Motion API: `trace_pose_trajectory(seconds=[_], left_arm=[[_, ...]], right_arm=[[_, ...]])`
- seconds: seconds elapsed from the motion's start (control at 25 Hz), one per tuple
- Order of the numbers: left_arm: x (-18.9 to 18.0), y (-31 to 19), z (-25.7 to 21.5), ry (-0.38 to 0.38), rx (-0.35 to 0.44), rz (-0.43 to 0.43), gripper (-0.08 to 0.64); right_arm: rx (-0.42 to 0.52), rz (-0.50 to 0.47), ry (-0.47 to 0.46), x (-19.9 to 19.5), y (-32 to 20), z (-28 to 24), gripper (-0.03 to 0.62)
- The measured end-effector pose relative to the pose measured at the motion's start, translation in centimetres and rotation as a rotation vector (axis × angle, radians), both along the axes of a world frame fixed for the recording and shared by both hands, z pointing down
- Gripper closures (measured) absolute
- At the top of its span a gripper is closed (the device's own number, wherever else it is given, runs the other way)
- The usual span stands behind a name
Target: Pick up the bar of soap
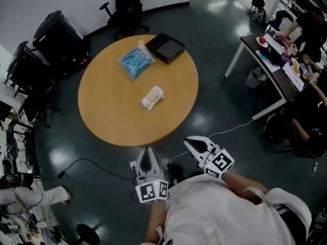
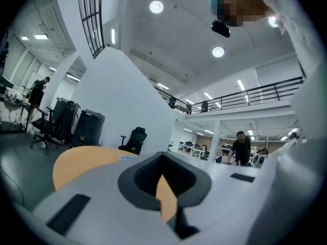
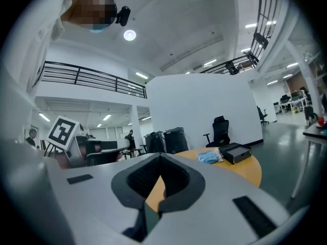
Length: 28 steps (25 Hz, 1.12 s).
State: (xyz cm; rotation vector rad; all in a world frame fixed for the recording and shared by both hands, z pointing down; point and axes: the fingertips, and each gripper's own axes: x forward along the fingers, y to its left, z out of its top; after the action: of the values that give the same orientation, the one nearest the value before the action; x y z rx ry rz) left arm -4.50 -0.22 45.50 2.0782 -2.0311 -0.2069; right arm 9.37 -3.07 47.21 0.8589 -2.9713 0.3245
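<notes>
seen from above, a round wooden worktop (image 1: 102, 111) stands in the middle of an open office floor. the bar of soap (image 1: 153, 97), a small white oblong, lies near the worktop's centre, a little toward its 5 o'clock side. its long axis runs from about 8 o'clock to 2 o'clock. well apart from it, toward 12 o'clock, a blue packet (image 1: 136, 61) and a black box (image 1: 165, 48) lie just beside each other.

we hold a tool in each hand, both off the worktop, just past its 6 o'clock rim. the left tool (image 1: 147, 154) is clenched on nothing, and so is the right tool (image 1: 190, 142). each tool's own view shows its jaws pressed together, with the worktop beyond them.

from the left tool the soap lies at 12 o'clock, almost dead ahead. from the right tool it lies at about 11 o'clock. neither is clearly nearer. we judge the left tool better lined up. either tool must first release its jaws, then close across the soap's short width, not along its length.
</notes>
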Motion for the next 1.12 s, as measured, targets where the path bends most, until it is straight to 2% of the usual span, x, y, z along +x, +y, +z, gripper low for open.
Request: trace_pose_trajectory(seconds=[0.12,0.28,0.48,0.6,0.8,0.84,0.88,0.92,1.0,1.12], left_arm=[[-2.9,-3.5,-0.6,0.01,0.012,0.034,0.555],[-5.6,-7.4,-0.1,0.042,-0.01,0.054,0.555],[-6.7,-10.6,0.4,0.062,-0.02,0.054,0.555],[-7.2,-12.1,0.9,0.074,-0.028,0.037,0.555],[-8.5,-13.6,1.7,0.063,-0.043,0.031,0.555],[-8.7,-13.6,2.0,0.062,-0.05,0.026,0.555],[-8.9,-13.6,2.3,0.069,-0.058,0.019,0.555],[-9.1,-13.6,2.6,0.079,-0.066,0.008,0.555],[-9.5,-13.4,3.4,0.097,-0.084,-0.016,0.555],[-10.2,-12.7,4.5,0.112,-0.112,-0.044,0.555]], right_arm=[[0.022,0.006,0.052,-2.9,-3.8,0.4,0.58],[0.036,-0.007,0.107,-6.0,-8.2,0.5,0.58],[0.044,-0.126,0.242,-8.5,-12.6,3.4,0.58],[0.099,-0.237,0.423,-10.0,-15.6,6.6,0.58],[0.221,-0.498,0.841,-13.1,-21.0,13.9,0.575],[0.243,-0.566,0.928,-13.6,-21.7,15.4,0.543],[0.264,-0.637,1.012,-14.0,-22.4,16.9,0.468],[0.285,-0.709,1.091,-14.4,-23.0,18.3,0.428],[0.33,-0.836,1.225,-15.4,-24.5,21.0,0.393],[0.37,-0.956,1.376,-16.9,-26.7,24.0,0.351]])
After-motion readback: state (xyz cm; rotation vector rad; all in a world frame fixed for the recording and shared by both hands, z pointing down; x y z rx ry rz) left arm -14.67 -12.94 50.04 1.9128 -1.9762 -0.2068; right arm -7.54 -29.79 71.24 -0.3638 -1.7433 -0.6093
